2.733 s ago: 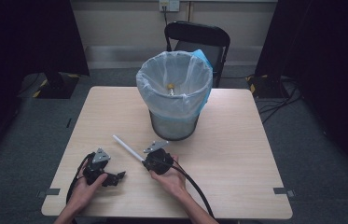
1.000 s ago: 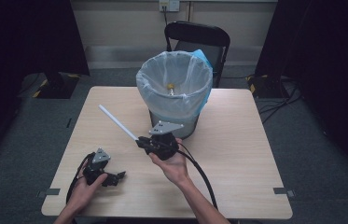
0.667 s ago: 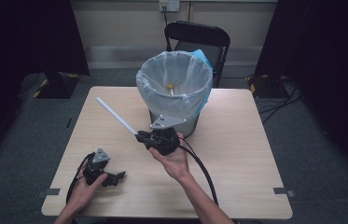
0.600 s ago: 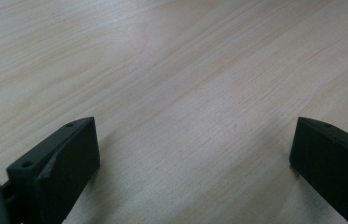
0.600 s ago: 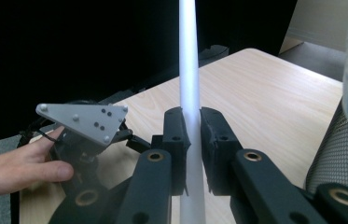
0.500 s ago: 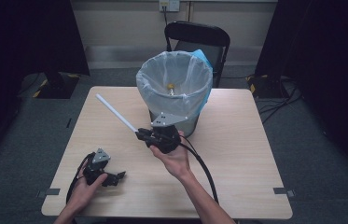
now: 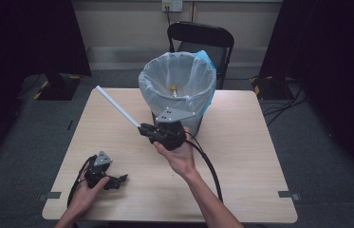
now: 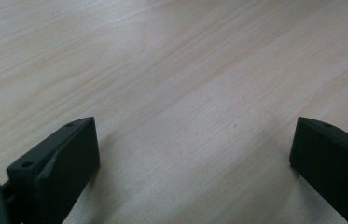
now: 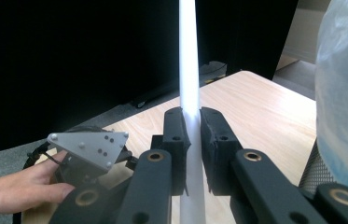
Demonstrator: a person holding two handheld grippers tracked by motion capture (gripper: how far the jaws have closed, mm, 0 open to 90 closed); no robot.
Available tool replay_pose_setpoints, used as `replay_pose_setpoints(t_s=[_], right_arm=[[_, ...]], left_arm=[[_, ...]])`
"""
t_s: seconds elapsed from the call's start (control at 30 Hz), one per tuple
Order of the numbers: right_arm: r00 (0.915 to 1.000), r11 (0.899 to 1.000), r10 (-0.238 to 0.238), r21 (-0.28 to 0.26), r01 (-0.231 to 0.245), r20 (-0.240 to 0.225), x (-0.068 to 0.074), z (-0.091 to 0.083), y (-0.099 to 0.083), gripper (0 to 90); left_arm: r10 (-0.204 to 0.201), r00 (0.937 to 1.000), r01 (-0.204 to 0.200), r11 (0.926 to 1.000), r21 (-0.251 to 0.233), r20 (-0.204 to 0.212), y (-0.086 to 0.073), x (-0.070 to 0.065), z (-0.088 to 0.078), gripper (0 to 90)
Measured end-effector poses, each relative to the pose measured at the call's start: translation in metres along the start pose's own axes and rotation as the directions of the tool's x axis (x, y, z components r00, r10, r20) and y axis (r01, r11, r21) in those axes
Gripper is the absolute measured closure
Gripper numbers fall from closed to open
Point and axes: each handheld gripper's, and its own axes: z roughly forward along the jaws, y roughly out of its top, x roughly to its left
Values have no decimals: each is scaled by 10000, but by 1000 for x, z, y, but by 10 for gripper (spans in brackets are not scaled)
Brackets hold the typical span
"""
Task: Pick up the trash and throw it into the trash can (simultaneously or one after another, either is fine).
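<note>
A long white tube slants up and to the left over the wooden table, clamped at its lower end by my right gripper, which hangs above the table just in front of the bin. In the right gripper view the white tube runs straight up between the two black pads, which press on it. My left gripper lies on the table near the front left with a hand on it. Its jaws stand wide apart over bare wood in the left gripper view, left gripper holding nothing.
The wire-mesh bin, lined with a clear bag, stands at the table's far middle with a small yellowish item inside. A black chair sits behind it. Black cables trail from both grippers toward the table's front edge.
My right gripper has risen with the white tube and come closer to the bin, the tube's far end climbing to the upper left. The left gripper has stayed put.
</note>
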Motion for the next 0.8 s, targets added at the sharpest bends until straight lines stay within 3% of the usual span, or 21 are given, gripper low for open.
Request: replay_pose_setpoints(t_s=[0.23, 0.8], right_arm=[[10000, 9999, -60, -141, 60, 11, 0, -3, 7, 816], [9999, 9933, -92, -1153, 107, 132, -14, -29, 41, 816]], left_arm=[[0, 10000, 0, 10000, -19, 38, 0, 0, 0, 10], [5, 10000, -5, 10000, -5, 21, 0, 0, 0, 10]])
